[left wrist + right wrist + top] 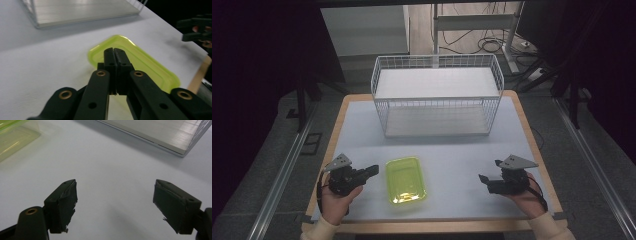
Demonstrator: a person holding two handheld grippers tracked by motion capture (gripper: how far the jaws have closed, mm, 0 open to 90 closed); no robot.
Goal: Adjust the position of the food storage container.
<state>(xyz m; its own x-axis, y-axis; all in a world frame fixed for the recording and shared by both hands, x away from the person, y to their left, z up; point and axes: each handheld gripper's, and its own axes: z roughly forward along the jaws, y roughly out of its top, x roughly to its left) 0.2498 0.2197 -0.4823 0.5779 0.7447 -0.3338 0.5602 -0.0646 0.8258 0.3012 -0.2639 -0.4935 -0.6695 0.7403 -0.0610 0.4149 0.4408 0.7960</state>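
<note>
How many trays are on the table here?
1. A yellow-green tray lies near the front edge, just right of the left gripper, with the wire basket behind it. Nothing looks hidden.

The tray (pixel 405 180) at six o'clock looks like glossy, translucent yellow-green plastic. At twelve o'clock the basket (pixel 436 95) is white coated wire. The table (pixel 462 155) has a matt pale top with a wood-look edge. The right gripper (pixel 115 205) has matt black jaws with scuffed, rough pads.
</note>
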